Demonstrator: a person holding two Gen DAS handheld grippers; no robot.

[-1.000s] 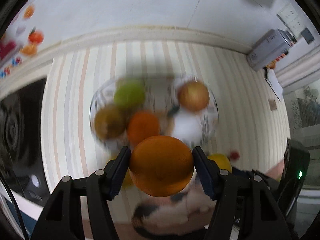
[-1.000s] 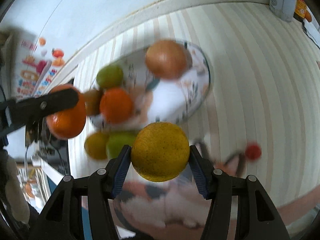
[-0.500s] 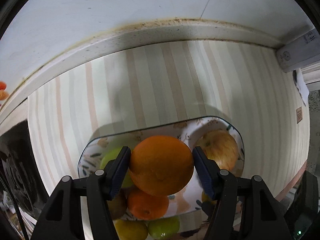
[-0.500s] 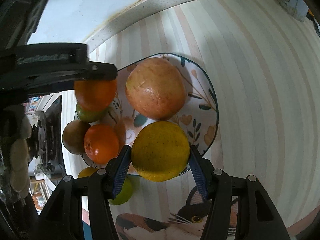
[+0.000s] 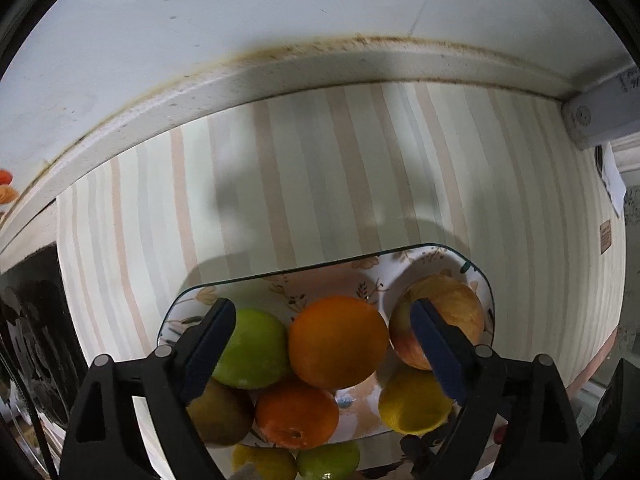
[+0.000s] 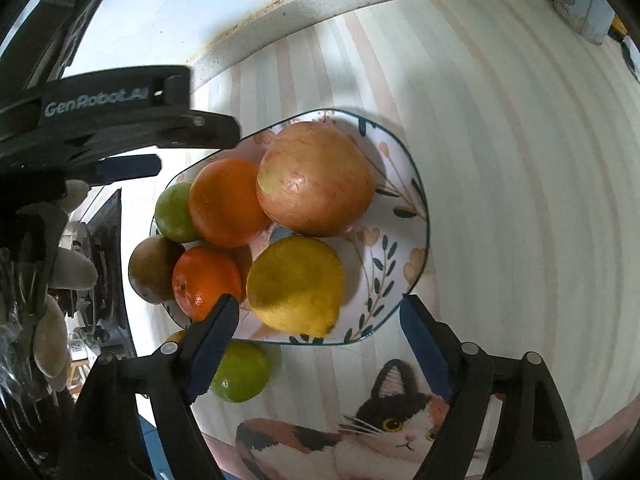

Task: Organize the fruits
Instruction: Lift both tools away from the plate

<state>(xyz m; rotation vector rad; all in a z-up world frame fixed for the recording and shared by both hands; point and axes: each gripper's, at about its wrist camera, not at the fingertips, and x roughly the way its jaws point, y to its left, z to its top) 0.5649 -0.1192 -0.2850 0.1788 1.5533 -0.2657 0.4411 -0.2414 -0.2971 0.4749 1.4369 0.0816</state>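
Both tongs opening, nothing gripped: L gripper (image 5: 322,340) straddling big orange (image 5: 338,340), R gripper (image 6: 318,328) around yellow citrus (image 6: 296,282), both fruits resting on floral plate (image 6: 412,240) w/ apple (image 6: 316,178); green lime (image 6: 240,372) still off-plate, prob. next.

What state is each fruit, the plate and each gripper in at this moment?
Left gripper: jaws opening, clear of the orange.
Right gripper: jaws opening, clear of the yellow citrus.
Orange: released, resting on other fruit.
Yellow citrus: lying on the plate.
Plate: loaded with six fruits.
Green lime: on the mat, off the plate.
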